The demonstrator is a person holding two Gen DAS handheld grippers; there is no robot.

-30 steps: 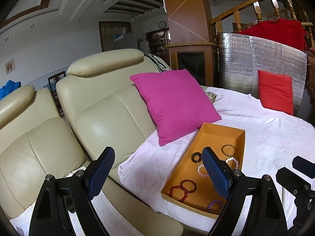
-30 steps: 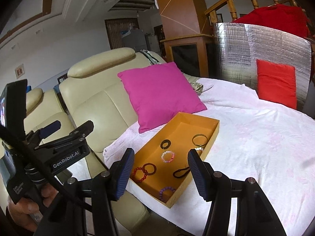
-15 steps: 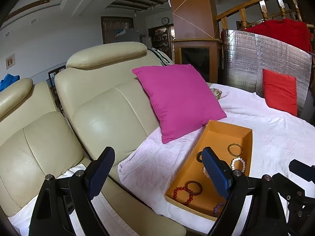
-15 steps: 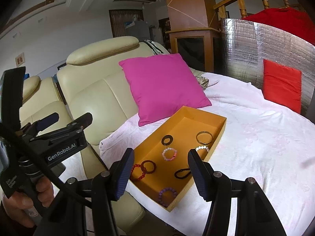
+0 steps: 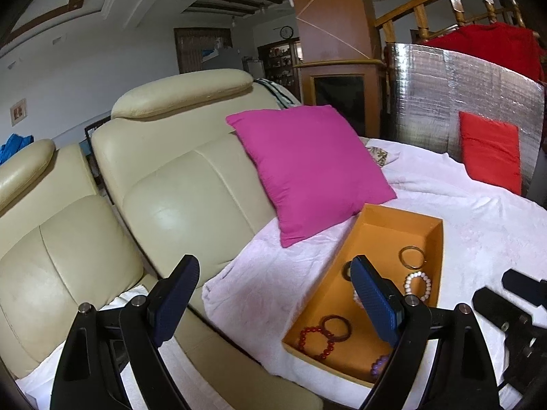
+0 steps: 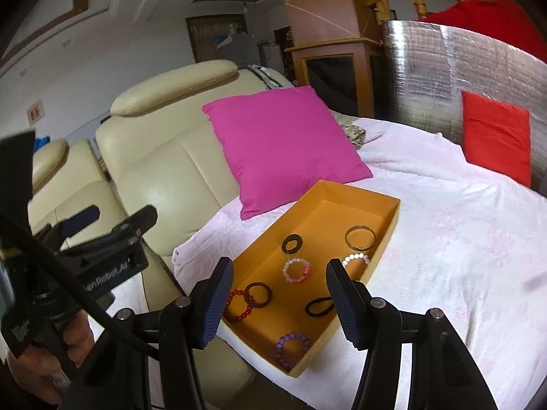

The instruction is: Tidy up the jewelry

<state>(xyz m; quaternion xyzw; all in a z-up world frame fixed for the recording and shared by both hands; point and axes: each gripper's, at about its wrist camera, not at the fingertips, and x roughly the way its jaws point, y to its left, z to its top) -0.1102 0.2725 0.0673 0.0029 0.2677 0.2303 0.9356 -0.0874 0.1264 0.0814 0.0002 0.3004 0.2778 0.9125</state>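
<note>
An orange tray point(image 6: 393, 225) point(image 5: 441, 239) lies on the white cloth and holds several bracelets: a gold bangle point(image 6: 360, 237), a white bead bracelet point(image 6: 356, 258), a pink bead bracelet point(image 6: 296, 270), a red bead bracelet point(image 6: 239, 307), a purple bead bracelet point(image 6: 291, 345), a black hair tie point(image 6: 318, 306) and dark rings point(image 6: 292, 243). My right gripper point(image 6: 277, 302) is open and empty, hovering above the tray's near end. My left gripper point(image 5: 273, 307) is open and empty, left of the tray, over the cloth edge and sofa.
A magenta cushion point(image 6: 283, 147) leans on the cream leather sofa point(image 5: 171, 184) just behind the tray. A red cushion point(image 6: 495, 143) rests against a silver foil panel point(image 6: 444, 78) at the far right. White cloth point(image 6: 461, 256) spreads right of the tray.
Both grippers have drifted slightly closer and lower toward the tray, which appears a bit larger and further right. Both stay open and empty.
</note>
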